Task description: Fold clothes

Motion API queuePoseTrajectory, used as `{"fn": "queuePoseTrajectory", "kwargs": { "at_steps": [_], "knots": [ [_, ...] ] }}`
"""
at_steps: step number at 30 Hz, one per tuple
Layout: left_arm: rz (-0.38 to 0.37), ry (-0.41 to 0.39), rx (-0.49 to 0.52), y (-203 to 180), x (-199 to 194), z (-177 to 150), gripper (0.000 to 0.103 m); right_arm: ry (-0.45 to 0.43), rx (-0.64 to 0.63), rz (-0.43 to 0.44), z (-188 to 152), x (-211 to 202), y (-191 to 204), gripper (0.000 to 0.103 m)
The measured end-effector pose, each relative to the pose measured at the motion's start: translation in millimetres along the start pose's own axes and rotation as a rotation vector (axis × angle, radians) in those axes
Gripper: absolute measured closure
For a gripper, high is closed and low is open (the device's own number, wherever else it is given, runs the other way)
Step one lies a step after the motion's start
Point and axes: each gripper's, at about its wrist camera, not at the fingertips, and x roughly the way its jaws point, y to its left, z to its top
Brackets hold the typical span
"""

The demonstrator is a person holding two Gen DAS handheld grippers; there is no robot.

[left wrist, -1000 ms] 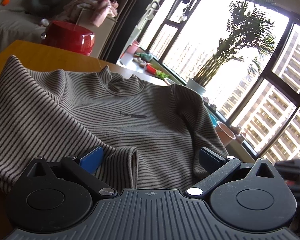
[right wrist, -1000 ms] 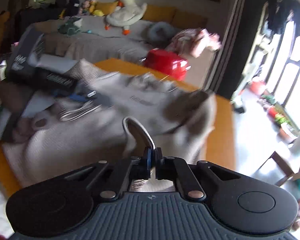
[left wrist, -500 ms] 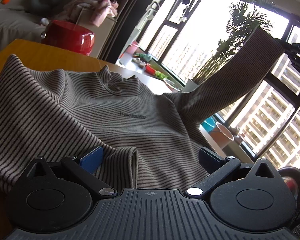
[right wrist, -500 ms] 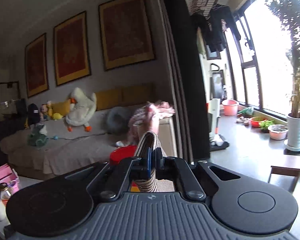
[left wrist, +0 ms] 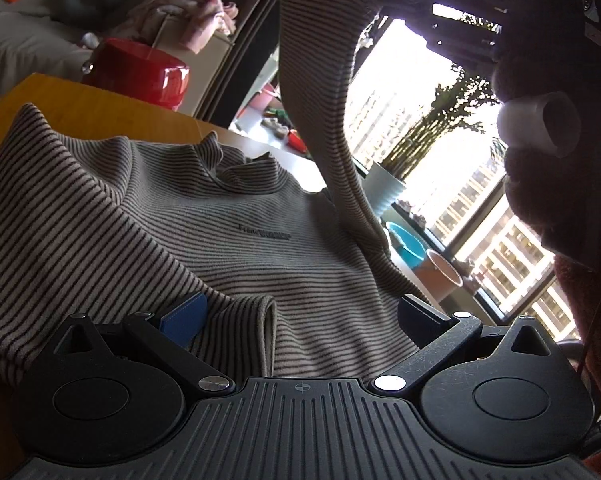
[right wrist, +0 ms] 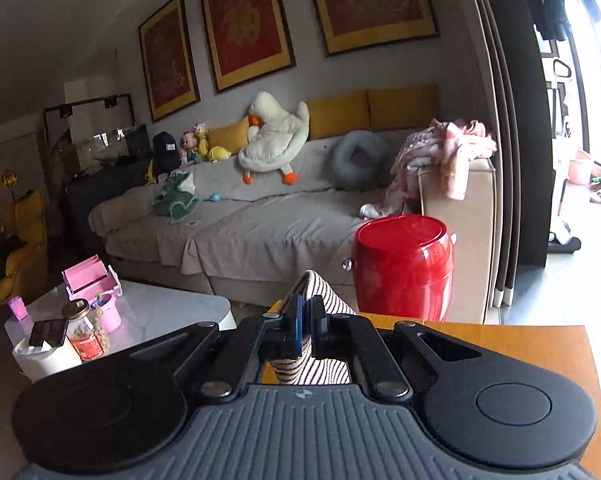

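Observation:
A striped grey-brown sweater (left wrist: 204, 220) lies spread face up on the wooden table (left wrist: 84, 100), collar at the far side. My left gripper (left wrist: 300, 316) is open low over its hem, fingers wide apart with fabric between them. The sweater's right sleeve (left wrist: 324, 92) is lifted high above the body, held at its cuff by the right gripper at the top of the left wrist view. In the right wrist view my right gripper (right wrist: 308, 320) is shut on the striped cuff (right wrist: 316, 312), above the table's edge.
A red drum-shaped stool (right wrist: 400, 264) stands just beyond the table's far edge. A sofa (right wrist: 260, 216) with toys is behind it. A low white side table (right wrist: 148, 312) with jars is to the left. Windows and potted plants (left wrist: 388, 188) are on the right.
My right gripper has raised the sleeve from beside the sweater to high above it and carried it leftwards over the body. The left gripper has stayed still.

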Motion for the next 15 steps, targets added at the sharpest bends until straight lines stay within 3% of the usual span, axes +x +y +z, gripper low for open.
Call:
{"fn": "queuePoseTrajectory", "kwargs": {
  "at_steps": [6,8,10,15],
  "knots": [
    [0.001,0.003,0.001,0,0,0,0.000,0.048,0.018,0.009,-26,13,-7,0.097],
    [0.003,0.004,0.003,0,1,1,0.000,0.055,0.050,-0.011,-36,9,-23,0.085],
    [0.004,0.006,0.005,-1,1,1,0.000,0.062,0.083,-0.031,-46,4,-38,0.079],
    [0.008,0.009,0.009,-1,1,1,0.000,0.080,0.165,-0.081,-70,-7,-77,0.079]
  ]
}}
